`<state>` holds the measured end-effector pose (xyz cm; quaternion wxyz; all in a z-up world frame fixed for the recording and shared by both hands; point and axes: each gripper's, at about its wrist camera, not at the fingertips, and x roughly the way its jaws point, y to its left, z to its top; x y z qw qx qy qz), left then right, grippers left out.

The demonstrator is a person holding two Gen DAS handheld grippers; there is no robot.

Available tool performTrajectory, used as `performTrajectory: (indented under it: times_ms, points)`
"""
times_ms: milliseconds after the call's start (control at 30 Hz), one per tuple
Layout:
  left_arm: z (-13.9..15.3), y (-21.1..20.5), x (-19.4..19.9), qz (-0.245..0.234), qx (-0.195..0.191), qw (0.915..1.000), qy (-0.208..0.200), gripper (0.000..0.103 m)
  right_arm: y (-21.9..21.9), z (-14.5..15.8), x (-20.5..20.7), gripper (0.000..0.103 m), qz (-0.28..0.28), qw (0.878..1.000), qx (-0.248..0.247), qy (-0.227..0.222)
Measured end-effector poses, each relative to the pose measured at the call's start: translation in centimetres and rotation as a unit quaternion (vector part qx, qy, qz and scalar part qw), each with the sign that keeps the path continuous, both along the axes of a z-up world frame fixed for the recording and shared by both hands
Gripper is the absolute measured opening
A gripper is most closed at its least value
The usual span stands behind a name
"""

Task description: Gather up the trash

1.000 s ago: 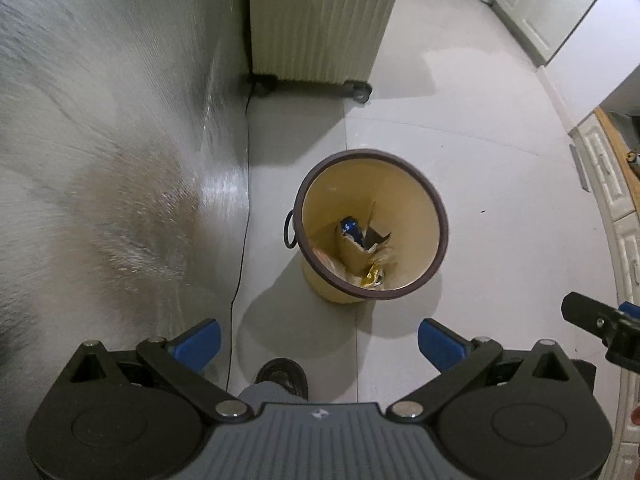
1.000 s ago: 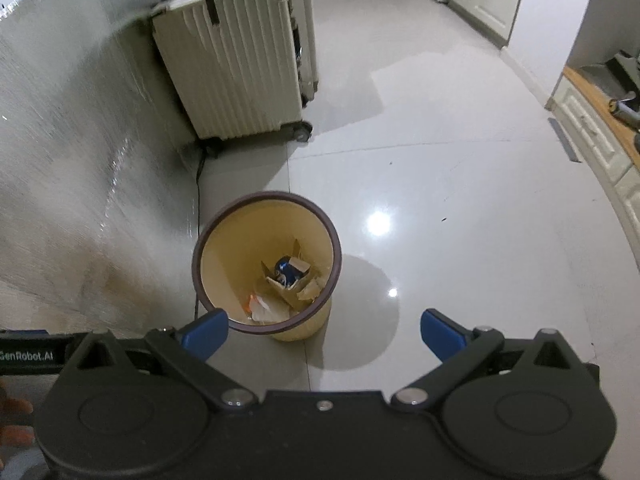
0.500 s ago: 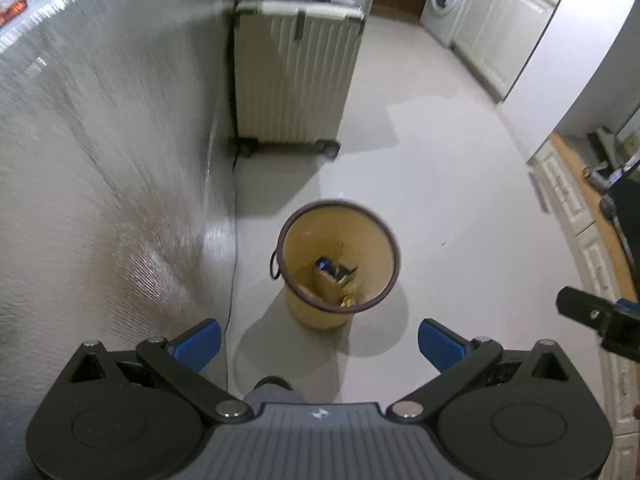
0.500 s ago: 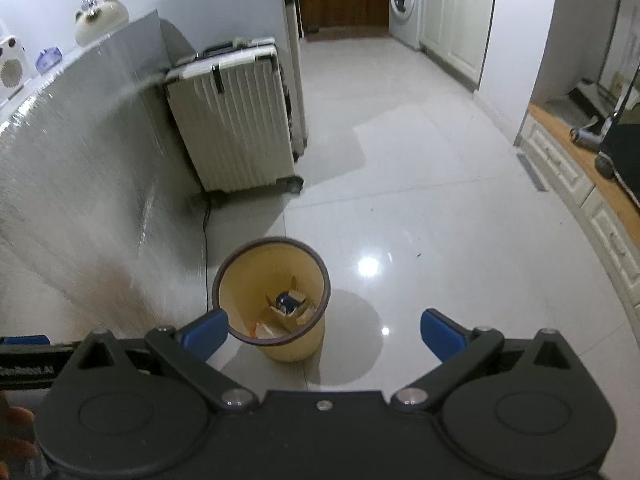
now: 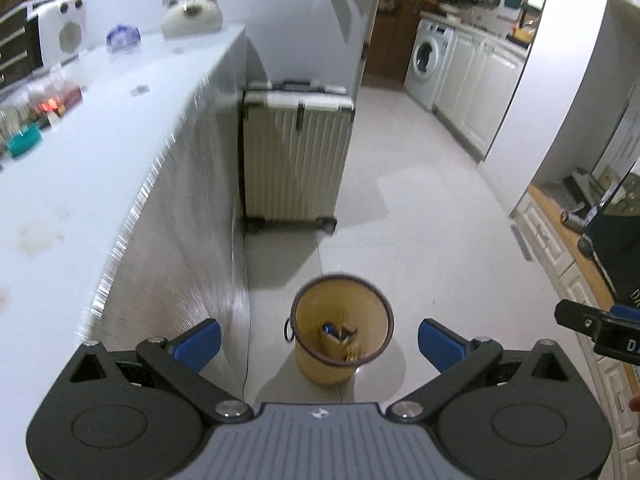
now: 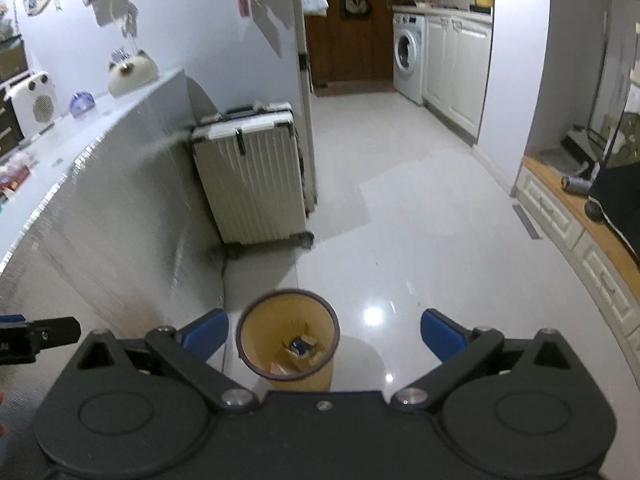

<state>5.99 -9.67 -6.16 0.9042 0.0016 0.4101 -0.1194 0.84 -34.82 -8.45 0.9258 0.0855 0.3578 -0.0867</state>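
A yellow waste bin (image 5: 320, 364) with a dark rim stands on the tiled floor beside a grey counter; trash (image 5: 338, 338) lies in it, cardboard and a blue wrapper. The right wrist view shows the same bin (image 6: 256, 328) and its trash (image 6: 298, 348). My left gripper (image 5: 319, 339) hangs high above the bin, open, nothing between its blue pads. My right gripper (image 6: 324, 334) is likewise open and empty above the bin. Part of the right gripper shows at the left wrist view's right edge.
A cream ribbed suitcase (image 5: 294, 156) on wheels stands behind the bin against the counter (image 5: 80, 168), which carries small jars and ornaments. White cabinets and a washing machine (image 6: 408, 56) line the far right. A wooden ledge (image 6: 576, 208) runs along the right.
Both grippers have risen well away from the bin, which now looks much smaller. The counter top and far kitchen have come into view. Jaws stay open.
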Motion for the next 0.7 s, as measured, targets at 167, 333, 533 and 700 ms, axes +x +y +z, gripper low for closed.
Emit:
performTrajectory:
  times_ms: [167, 333, 533, 700]
  points:
    - [2.9, 1.5, -1.5, -0.005, -0.013, 0.9992, -0.038, 0.103, 1.6, 2.4, -0.6, 0.103, 0.008, 0.999, -0.006, -0.031]
    - [5.1, 3.4, -1.9, 0.007, -0.015, 0.9976, -0.067, 0.103, 3.4, 4.7, -0.6, 0.103, 0.028, 0.998, -0.011, -0.057]
    - [6.9, 7.0, -1.1, 0.034, -0.016, 0.9955, -0.087, 0.103, 6.3, 6.6, 1.2, 0.103, 0.055, 0.996, -0.015, -0.072]
    - [7.9, 10.7, -0.3, 0.056, -0.016, 0.9927, -0.105, 0.103, 9.8, 7.5, 3.7, 0.103, 0.086, 0.993, -0.014, -0.081]
